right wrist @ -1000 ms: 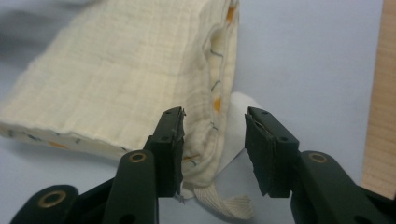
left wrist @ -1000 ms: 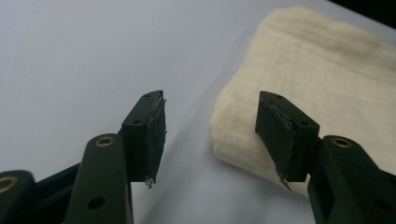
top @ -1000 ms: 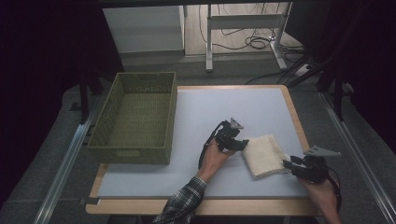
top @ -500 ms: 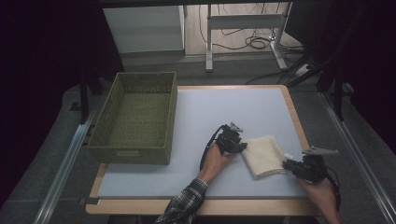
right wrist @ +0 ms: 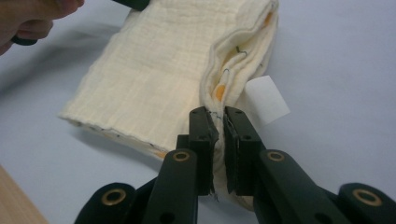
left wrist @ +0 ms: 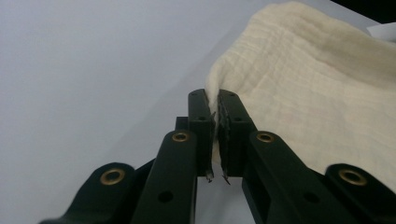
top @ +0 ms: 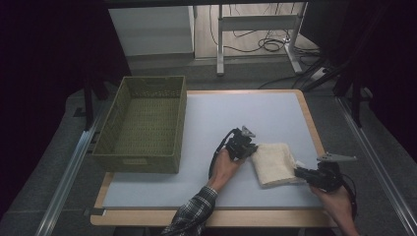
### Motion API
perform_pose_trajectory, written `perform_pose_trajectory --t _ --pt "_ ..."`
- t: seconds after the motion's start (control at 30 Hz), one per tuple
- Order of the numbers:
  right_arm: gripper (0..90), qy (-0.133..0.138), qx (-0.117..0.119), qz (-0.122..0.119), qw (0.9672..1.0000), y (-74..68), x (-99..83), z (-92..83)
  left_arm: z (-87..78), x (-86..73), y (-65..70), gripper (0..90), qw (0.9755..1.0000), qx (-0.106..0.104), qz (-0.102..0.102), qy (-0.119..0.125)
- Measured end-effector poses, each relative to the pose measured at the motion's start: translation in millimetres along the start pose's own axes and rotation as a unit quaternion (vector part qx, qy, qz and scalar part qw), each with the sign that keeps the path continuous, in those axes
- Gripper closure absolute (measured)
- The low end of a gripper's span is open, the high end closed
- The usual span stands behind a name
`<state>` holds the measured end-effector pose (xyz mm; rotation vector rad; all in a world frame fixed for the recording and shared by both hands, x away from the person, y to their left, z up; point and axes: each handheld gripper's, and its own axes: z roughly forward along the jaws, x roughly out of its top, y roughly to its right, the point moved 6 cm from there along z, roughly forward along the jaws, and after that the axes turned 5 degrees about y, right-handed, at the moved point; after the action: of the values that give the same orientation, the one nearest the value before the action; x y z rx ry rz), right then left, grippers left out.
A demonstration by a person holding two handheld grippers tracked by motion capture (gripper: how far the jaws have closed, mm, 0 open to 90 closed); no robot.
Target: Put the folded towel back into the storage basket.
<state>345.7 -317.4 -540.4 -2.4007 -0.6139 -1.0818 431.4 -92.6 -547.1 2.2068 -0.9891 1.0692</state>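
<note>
A folded cream cloth (top: 274, 162) lies on the pale table mat, right of centre. At its left edge my left gripper (top: 250, 150) is shut on a corner of the cloth (left wrist: 303, 88), whose hem is pinched between the black pads (left wrist: 200, 112); its jaws have just been closing. My right gripper (top: 298, 173) sits at the cloth's near right corner and is shut on the layered edge of the cloth (right wrist: 163, 79), its jaws having just closed on it too. A white label (right wrist: 266, 99) sticks out beside that edge.
An empty green woven basket (top: 141, 125) stands on the left of the mat (top: 236, 110). The wooden table border (top: 310, 118) runs around the mat. Desk legs and cables lie on the floor beyond the table.
Both grippers have closed onto the cloth's edges. The hands have barely shifted, and the cloth stays flat on the mat.
</note>
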Motion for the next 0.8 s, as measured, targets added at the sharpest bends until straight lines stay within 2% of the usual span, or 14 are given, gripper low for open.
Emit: perform_pose_trajectory --t 0.27,0.5,0.8 --pt "82.1 0.004 0.023 -0.016 0.9996 -19.7 13.2 7.9 -18.7 2.8 -13.0 84.7 0.9999 0.014 0.004 0.006" --pt "82.1 0.011 0.030 -0.028 0.9991 -31.7 25.0 13.3 -32.7 5.1 -23.1 84.4 0.9997 0.024 0.005 0.007" --pt "82.0 0.020 0.046 -0.047 0.9977 -48.8 41.7 22.2 -58.3 13.2 -38.6 84.3 0.9986 0.049 0.018 0.007"
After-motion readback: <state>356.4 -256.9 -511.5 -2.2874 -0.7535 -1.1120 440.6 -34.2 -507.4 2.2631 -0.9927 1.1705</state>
